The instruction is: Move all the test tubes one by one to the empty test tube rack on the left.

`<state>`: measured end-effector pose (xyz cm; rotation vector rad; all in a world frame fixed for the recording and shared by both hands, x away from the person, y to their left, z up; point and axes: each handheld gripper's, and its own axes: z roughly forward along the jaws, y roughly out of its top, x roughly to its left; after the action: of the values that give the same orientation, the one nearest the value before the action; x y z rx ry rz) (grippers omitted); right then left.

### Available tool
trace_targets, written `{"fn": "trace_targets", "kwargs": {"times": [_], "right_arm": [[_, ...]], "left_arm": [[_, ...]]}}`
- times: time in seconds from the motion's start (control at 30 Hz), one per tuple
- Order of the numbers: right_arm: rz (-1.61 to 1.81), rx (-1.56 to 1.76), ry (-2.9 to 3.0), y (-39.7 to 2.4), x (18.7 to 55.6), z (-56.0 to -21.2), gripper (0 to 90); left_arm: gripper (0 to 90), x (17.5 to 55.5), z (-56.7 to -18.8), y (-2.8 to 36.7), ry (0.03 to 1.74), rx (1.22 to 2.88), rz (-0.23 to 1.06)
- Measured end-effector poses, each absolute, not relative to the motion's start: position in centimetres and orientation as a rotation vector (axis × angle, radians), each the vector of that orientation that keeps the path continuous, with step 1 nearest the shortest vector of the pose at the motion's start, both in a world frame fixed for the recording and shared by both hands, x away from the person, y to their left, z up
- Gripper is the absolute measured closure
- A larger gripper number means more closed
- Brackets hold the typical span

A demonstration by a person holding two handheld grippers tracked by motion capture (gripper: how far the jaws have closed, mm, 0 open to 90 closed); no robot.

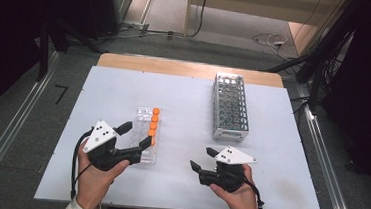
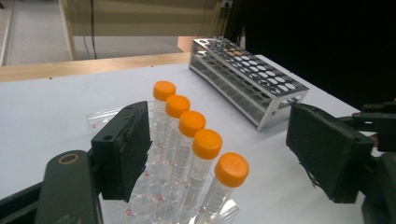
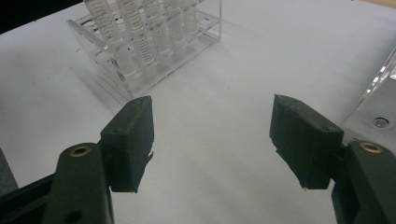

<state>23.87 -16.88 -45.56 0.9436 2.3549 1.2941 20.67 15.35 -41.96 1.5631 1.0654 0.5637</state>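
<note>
A clear plastic rack (image 1: 143, 134) left of the table's middle holds a row of several orange-capped tubes (image 1: 154, 121), which stand tilted. In the left gripper view the tubes (image 2: 205, 144) rise between my jaws, and neither pad touches them. My left gripper (image 1: 137, 135) is open at the near end of that rack. My right gripper (image 1: 201, 157) is open over bare table, pointing left toward the clear rack (image 3: 149, 42), with nothing between its jaws (image 3: 212, 140).
A metal tube rack (image 1: 230, 107) with many empty holes stands at the back right of the white tabletop (image 1: 187, 185). It appears as the metal rack (image 2: 252, 84) beyond the tubes, and its corner (image 3: 380, 112) lies just right of my right jaw.
</note>
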Motion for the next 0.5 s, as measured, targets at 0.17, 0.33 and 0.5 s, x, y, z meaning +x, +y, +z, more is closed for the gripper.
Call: {"fn": "trace_targets", "kwargs": {"times": [0.17, 0.33, 0.5], "right_arm": [[1.294, 0.947, 2.348, -17.09, 23.86, -45.48, 29.0], [1.292, 0.954, 2.341, -17.44, 23.93, -45.45, 29.0], [1.291, 0.966, 2.331, -17.8, 23.94, -45.39, 29.0]], "left_arm": [[20.5, 20.64, -42.24, 15.73, 1.085, 1.559, 0.576], [20.0, 20.56, -42.44, 16.03, 1.093, 1.562, 0.582], [19.9, 20.41, -42.73, 16.29, 1.107, 1.564, 0.583]]}}
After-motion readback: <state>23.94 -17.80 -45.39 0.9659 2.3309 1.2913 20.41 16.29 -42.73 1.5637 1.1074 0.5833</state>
